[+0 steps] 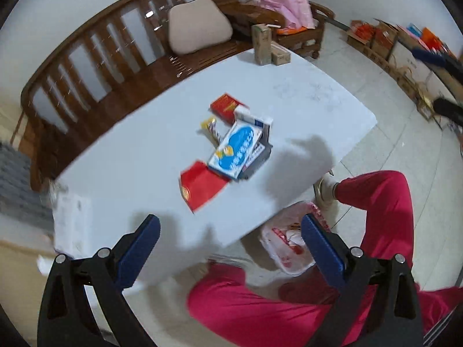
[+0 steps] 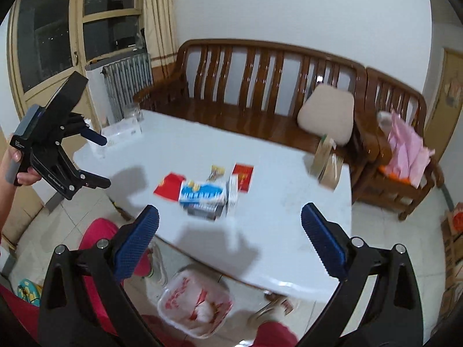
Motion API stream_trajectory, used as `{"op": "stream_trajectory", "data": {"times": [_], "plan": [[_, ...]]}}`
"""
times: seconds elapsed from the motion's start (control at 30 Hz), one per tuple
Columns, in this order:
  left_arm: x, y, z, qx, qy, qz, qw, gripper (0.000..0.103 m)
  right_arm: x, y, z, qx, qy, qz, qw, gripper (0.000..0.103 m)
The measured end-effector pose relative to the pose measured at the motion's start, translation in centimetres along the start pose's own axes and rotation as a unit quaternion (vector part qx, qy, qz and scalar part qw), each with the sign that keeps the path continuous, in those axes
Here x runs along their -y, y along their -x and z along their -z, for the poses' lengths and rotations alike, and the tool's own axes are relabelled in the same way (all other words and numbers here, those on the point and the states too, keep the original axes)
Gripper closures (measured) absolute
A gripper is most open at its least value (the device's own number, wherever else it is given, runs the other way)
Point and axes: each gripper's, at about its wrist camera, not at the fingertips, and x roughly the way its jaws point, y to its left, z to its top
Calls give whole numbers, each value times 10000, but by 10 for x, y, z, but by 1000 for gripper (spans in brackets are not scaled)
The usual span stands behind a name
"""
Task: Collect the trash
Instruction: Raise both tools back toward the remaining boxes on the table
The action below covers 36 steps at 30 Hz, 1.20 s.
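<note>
A pile of trash lies mid-table: a blue-and-white box [image 1: 235, 150] [image 2: 202, 192] on a dark box, a red envelope [image 1: 202, 186] [image 2: 170, 187], a second red packet [image 1: 227, 107] [image 2: 242, 177], a small white box [image 1: 254, 120] [image 2: 233, 189] and a yellow wrapper [image 1: 210, 128] [image 2: 216, 172]. A bin lined with a white-and-red bag [image 1: 289, 243] [image 2: 196, 300] stands on the floor under the table's near edge. My left gripper [image 1: 230, 248] [image 2: 101, 162] is open and empty, held above the near left side of the table. My right gripper [image 2: 230, 237] is open and empty above the near edge.
The white table [image 1: 303, 98] [image 2: 289, 202] carries brown cartons [image 1: 264, 47] [image 2: 327, 162] at its far corner and a clear box [image 2: 121, 131] at the left end. A wooden bench [image 2: 260, 86] with a cushion stands behind. The person's red-trousered legs [image 1: 382, 202] sit by the bin.
</note>
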Motion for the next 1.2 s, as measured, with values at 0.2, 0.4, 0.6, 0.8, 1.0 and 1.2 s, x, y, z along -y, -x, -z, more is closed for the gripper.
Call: {"op": "stream_trajectory", "data": {"times": [0.2, 0.4, 0.6, 0.8, 1.0, 1.2], "plan": [[0, -19, -33, -196, -537, -19, 9984, 8, 9, -14, -39, 65, 111, -52, 9999, 7], [6, -57, -53, -424, -1021, 34, 9939, 8, 14, -51, -55, -101, 204, -112, 9997, 7], [15, -96, -60, -644, -1416, 77, 9878, 8, 11, -92, -53, -424, 352, -185, 9983, 7], [19, -131, -62, -874, -1637, 167, 9825, 8, 16, -124, -54, -645, 375, -284, 9968, 7], [12, -170, -67, -1162, -1575, 285, 9802, 8, 19, -159, -47, -901, 351, -423, 9944, 7], [2, -202, -71, -1351, -1473, 351, 9792, 8, 16, -205, -24, -1291, 637, -380, 9889, 7]]}}
